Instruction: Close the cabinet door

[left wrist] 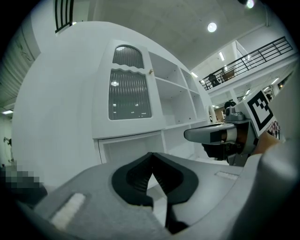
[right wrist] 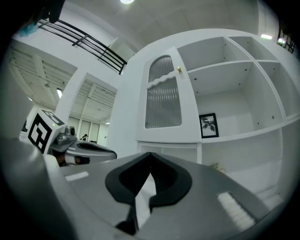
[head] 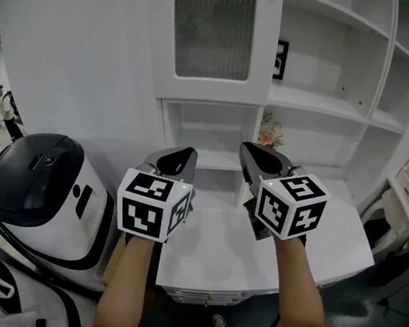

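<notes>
Both grippers are pressed together with nothing in them, the left gripper (head: 178, 164) and right gripper (head: 261, 157) side by side over the white counter (head: 210, 250). The cabinet door (head: 211, 32), the ribbed-glass one up above them, looks flush with its frame, so I'd guess closing's basically done. At most it needs a nudge near the knob (right wrist: 178, 69). A picture frame (head: 280, 59) and flowers (head: 268, 135) sit on the open shelves to its right, and nothing's blocking.
</notes>
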Demonstrator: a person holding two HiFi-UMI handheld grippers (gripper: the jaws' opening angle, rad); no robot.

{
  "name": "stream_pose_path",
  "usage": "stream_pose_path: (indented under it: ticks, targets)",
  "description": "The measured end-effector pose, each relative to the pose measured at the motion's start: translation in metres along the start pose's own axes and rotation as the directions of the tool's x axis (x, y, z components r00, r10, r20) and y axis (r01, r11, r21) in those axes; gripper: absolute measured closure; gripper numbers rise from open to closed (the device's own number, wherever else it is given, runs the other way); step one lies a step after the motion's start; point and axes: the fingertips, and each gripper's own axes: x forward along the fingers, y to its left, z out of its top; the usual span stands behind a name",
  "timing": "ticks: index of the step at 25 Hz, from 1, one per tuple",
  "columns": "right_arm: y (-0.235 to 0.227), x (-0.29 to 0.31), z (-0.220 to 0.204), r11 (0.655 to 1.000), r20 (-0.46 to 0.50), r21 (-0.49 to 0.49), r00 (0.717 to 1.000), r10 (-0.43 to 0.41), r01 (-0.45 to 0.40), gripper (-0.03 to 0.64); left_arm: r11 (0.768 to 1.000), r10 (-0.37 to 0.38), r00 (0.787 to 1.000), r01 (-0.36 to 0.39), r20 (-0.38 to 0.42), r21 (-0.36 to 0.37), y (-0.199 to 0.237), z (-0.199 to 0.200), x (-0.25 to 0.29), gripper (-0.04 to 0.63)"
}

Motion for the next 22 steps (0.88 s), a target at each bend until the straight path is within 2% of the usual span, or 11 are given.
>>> stream_pose_path:
  ticks: [22]
  targets:
    - [-0.003,-0.012,-0.005,1.0,0.0,0.019,1.0,0.009,-0.009,0.615,0.999,0.033,0.999,-0.033,0.006,-0.013,0.005,0.002,-0.009,0.598]
